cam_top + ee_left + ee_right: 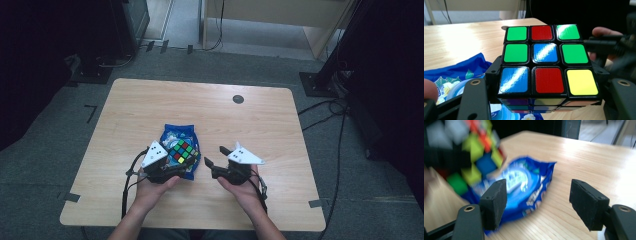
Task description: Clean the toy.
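Observation:
A scrambled puzzle cube [182,151] is held just above the table, my left gripper [179,165] shut on its two sides. In the left gripper view the cube [546,62] sits between the black pads of that gripper [546,77], its green, red, blue and yellow face up. Beneath and behind it lies a blue snack packet [177,132] on the wood. My right gripper [215,156] is a short way to the cube's right, open, with nothing between its fingers. In the right gripper view, that gripper [544,202] points at the packet [529,182], with the blurred cube [471,152] at upper left.
The light wooden table [260,125] has a small dark round grommet [238,99] near its far edge. Cables [325,112] and dark stands stand on the grey floor around it. The right gripper [609,47] and a fingertip show beyond the cube in the left gripper view.

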